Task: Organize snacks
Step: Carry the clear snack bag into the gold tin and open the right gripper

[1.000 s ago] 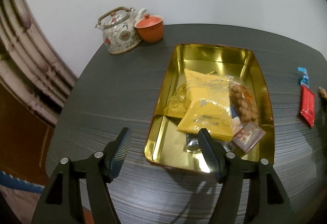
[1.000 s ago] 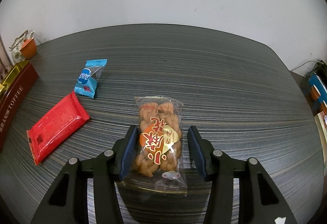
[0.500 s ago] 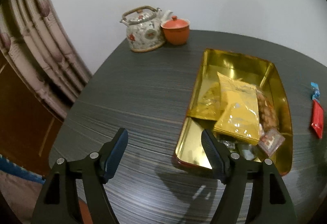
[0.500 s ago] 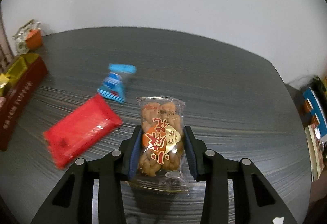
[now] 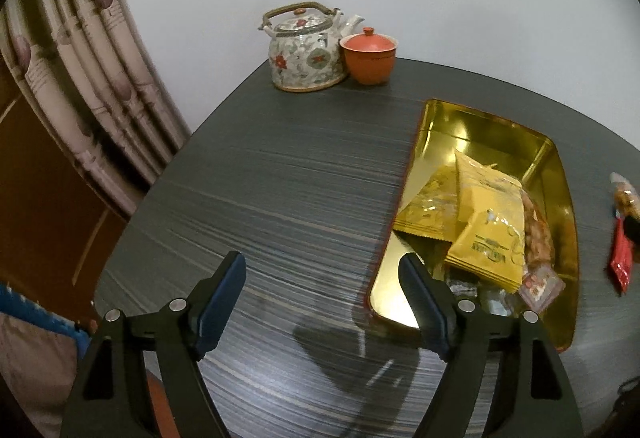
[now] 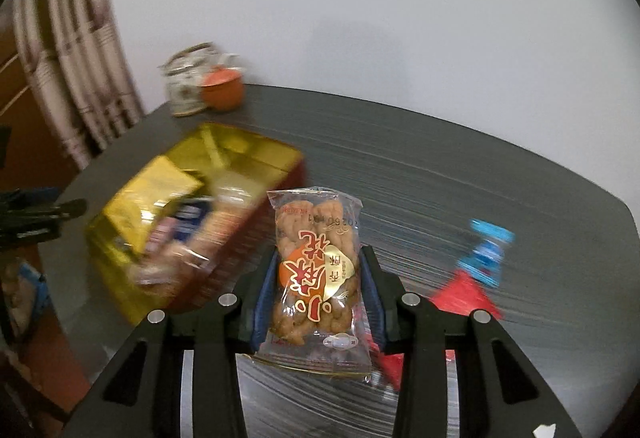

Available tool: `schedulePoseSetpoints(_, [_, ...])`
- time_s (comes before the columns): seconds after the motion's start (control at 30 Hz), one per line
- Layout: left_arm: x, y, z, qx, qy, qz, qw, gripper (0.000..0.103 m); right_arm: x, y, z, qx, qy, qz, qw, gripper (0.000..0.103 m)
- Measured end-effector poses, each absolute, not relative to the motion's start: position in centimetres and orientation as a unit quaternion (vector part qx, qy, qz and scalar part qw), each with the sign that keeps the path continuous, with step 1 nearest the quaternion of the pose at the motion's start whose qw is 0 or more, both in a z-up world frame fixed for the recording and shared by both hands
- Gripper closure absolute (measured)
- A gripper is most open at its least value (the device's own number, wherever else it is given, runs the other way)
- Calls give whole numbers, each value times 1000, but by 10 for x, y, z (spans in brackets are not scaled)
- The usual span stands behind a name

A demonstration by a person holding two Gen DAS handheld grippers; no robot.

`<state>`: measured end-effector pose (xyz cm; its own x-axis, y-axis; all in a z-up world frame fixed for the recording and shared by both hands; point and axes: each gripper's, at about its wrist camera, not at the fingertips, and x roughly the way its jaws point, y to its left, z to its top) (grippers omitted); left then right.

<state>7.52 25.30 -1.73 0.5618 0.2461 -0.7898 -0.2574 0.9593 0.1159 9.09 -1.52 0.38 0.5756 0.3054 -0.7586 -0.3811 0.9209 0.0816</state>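
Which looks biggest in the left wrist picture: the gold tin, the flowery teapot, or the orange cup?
1. gold tin, by far the biggest.
2. flowery teapot.
3. orange cup, smallest.
Teapot and cup sit side by side, so that comparison is fair.

Each gripper, left [image 5: 322, 292] and right [image 6: 318, 292], is built of matte black plastic arms with triangular cut-outs, round silver screw heads at the pivots, and long fingers [image 5: 222, 296] faced with ribbed dark-blue pads [image 6: 262, 296].
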Motion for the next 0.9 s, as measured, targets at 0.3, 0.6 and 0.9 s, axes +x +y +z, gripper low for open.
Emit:
schedulePoseSetpoints(0.3, [76, 261, -18, -11, 449, 156, 880, 23, 95, 58, -10, -83, 424, 232, 872, 67])
schedulePoseSetpoints(0.6, [77, 267, -20, -26, 455, 158, 876, 23, 105, 81, -20, -107, 433, 239, 863, 67])
schedulePoseSetpoints(0.9, [78, 264, -19, -21, 453, 151, 878, 22, 112, 92, -27, -111, 441, 242, 857, 67])
